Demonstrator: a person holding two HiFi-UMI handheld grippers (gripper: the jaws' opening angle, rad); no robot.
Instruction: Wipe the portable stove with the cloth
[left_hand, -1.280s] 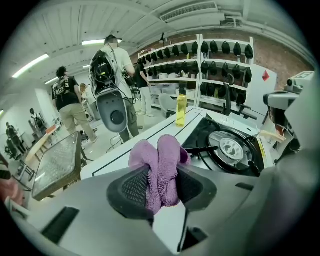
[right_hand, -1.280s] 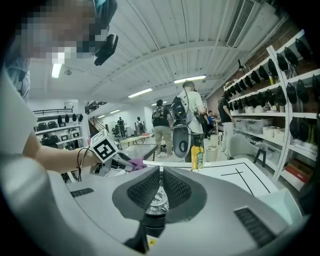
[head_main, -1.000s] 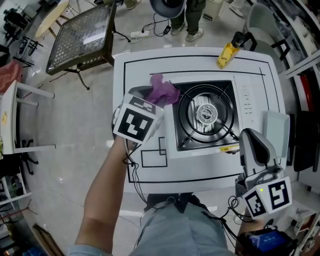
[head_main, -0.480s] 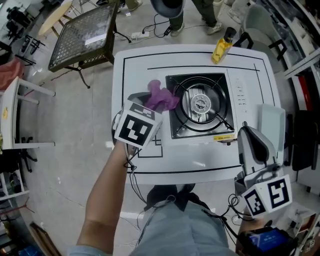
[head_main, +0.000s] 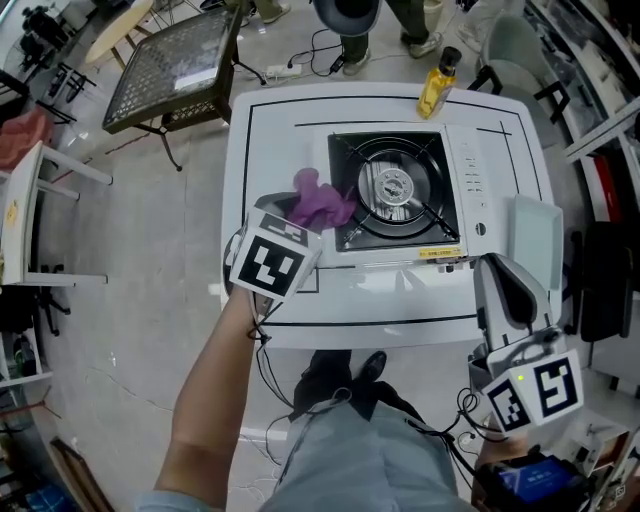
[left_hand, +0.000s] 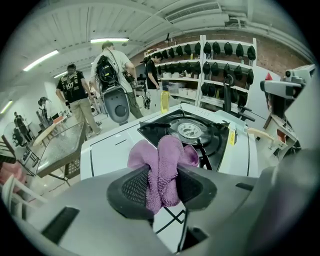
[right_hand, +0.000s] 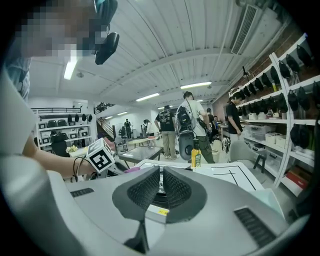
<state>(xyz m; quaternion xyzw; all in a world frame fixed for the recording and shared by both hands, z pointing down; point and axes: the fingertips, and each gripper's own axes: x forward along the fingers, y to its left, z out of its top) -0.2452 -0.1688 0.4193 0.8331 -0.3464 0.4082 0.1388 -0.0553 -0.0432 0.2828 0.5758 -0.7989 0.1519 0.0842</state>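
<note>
At the stove (head_main: 392, 190): your cloth (head_main: 320, 200) is by its left edge, no wiping yet.
Left gripper (left_hand: 159, 190): squeezes the cloth.
Right gripper (right_hand: 160, 187): fingers together, empty.
Next: press down, rub.

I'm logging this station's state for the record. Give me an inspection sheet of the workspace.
Surface: white table with black lines.
Job's things: stove mid-table; purple cloth at its left edge, in the left gripper.
Clutter: yellow bottle at the far edge; pale board at right.
Grippers: left gripper shut on cloth; right gripper shut, empty, off the near right corner.
Cables: wrist cable by the left arm; floor cables beyond the table.
Surroundings: mesh table, people, shelves.
</note>
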